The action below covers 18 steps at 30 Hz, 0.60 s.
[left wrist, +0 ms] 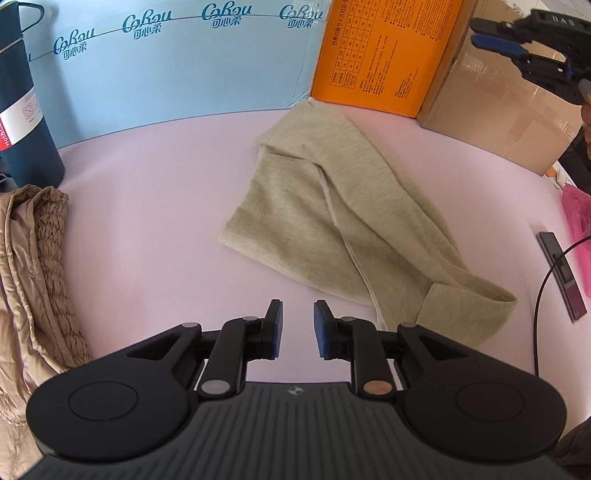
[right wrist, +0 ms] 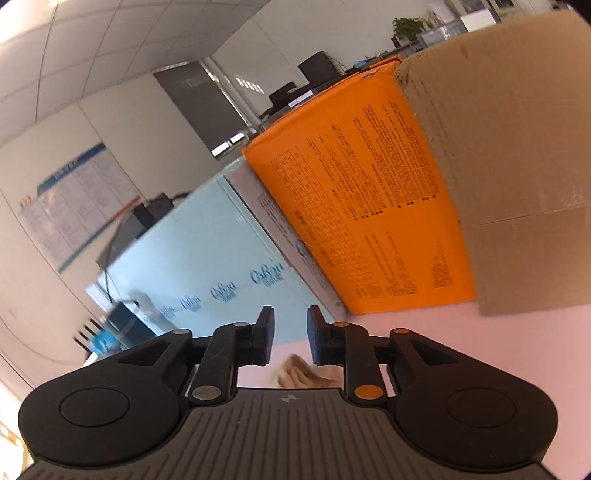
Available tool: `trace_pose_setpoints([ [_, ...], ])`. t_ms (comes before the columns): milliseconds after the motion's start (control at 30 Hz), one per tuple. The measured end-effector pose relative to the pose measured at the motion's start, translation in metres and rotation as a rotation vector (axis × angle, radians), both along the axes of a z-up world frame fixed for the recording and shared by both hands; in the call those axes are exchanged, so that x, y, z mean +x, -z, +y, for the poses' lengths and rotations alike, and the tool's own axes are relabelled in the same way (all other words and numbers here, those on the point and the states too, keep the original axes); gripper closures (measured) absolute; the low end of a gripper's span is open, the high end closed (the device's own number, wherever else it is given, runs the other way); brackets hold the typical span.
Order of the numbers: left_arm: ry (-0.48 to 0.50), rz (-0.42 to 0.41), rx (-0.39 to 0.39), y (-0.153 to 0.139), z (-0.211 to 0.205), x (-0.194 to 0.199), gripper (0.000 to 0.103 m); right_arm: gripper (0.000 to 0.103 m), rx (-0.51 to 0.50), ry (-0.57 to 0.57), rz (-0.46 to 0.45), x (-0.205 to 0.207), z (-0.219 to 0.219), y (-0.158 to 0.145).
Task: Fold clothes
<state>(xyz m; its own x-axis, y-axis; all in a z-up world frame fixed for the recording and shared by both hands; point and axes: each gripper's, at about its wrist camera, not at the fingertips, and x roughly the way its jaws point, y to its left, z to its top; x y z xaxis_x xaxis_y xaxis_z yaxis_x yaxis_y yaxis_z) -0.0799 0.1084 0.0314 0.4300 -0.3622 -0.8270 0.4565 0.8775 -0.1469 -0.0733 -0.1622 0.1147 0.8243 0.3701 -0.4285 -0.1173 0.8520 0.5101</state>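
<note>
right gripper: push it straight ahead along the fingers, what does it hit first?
Probably the light blue box at the back of the table. The right gripper is open, holds nothing, and its gap frames that box, with the orange box just right of the line. Depth is unclear.

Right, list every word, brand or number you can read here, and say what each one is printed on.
"Cobou" above "可心柔", repeated: light blue printed box.
"世界の靴サイズ対応" heading; table numbers and fine print too small to read: orange cardboard box.
"Hot&Co", cut off, on the red band: dark teal insulated bottle.
"DAS": right gripper.
Wall poster: blurred, unreadable.
</note>
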Motion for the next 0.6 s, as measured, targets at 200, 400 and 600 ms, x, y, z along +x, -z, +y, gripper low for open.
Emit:
trace_pose_setpoints([
  [200,-0.081,-0.098,0.042,0.002,0.000,0.030,0.022,0.036,-0.287,-0.226,0.108,-0.044,0.055,0.048],
  [400,-0.087,-0.037,0.049,0.015,-0.028,0.059,0.047,0.028,-0.421,-0.398,0.192,-0.078,0.108,0.100],
  [600,-0.021,-0.040,-0.211,-0.038,-0.047,0.080,0.093,0.083,-0.394,-0.402,0.269,-0.068,0.112,0.122],
])
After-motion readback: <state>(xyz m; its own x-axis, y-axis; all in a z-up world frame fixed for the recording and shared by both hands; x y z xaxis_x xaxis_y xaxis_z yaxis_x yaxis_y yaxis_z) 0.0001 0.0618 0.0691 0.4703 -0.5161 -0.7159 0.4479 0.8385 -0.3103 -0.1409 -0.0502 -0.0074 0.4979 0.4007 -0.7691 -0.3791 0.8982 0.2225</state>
